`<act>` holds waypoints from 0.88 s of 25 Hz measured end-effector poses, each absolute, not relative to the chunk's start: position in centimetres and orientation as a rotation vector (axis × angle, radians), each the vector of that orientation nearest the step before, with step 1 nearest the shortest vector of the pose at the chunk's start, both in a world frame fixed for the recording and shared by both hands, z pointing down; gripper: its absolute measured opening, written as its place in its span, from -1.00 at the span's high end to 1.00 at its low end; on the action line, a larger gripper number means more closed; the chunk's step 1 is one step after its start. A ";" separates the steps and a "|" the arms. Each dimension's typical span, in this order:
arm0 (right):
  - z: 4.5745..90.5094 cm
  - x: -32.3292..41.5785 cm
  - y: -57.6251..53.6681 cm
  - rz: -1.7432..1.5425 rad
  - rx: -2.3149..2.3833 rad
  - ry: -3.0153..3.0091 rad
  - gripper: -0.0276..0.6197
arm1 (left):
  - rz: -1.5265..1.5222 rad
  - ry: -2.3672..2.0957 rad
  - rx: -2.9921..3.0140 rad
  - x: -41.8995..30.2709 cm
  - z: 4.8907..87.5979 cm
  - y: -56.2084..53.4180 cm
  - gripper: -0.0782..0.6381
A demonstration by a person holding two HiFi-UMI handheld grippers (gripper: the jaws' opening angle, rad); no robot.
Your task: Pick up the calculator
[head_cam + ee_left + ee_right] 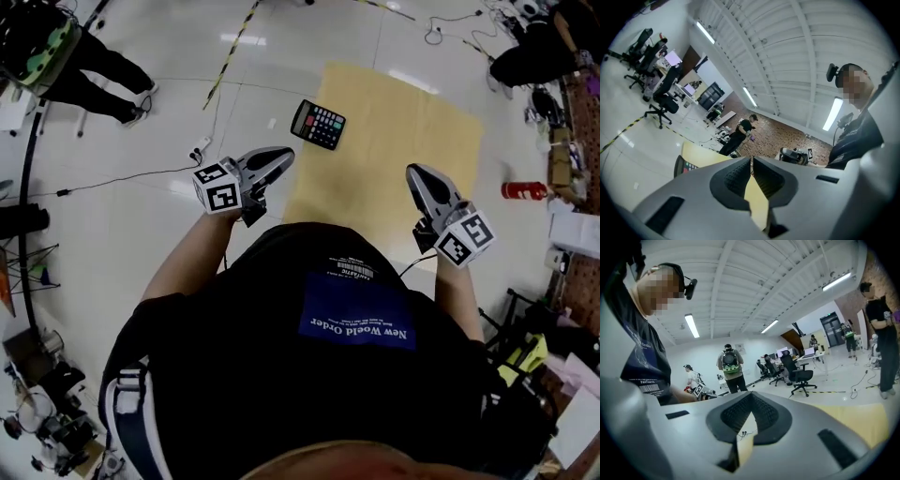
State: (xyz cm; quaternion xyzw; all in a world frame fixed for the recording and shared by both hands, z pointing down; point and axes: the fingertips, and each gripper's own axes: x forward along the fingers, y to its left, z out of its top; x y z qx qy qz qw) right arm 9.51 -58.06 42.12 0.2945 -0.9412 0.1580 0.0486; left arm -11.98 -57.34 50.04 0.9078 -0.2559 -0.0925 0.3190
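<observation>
- Where the yellow mat (403,141) meets the floor (122,211), one calculator (318,124) lies across the edge;
- two grippers, left gripper (281,156) and right gripper (415,172), hang apart from it;
- both jaws closed, empty.

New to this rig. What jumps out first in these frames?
A black calculator lies on the floor at the far left edge of a yellow mat, ahead of the person. The left gripper and right gripper are held out towards the mat, fingers together and empty. A red canister lies on the floor to the right.
</observation>
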 end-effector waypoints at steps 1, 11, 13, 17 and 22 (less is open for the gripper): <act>42.7 9.8 -58.5 0.495 0.873 -2.870 0.96 | -0.235 -0.712 2.359 -12.1 51.0 -57.7 0.76; 47.7 10.2 -60.5 0.613 0.745 -2.818 0.96 | -0.209 -1.022 1.936 -16.7 64.7 -62.3 0.49; 48.7 10.4 -60.8 0.647 0.768 -2.799 0.96 | -0.196 -1.003 1.894 -16.8 67.5 -63.3 0.38; 51.4 10.6 -60.8 0.706 0.785 -2.740 0.96 | -0.227 -0.941 1.859 -16.3 70.7 -66.1 0.28; 53.8 10.2 -60.7 0.765 0.788 -2.695 0.96 | -0.315 -0.864 1.861 -14.5 71.4 -69.2 0.28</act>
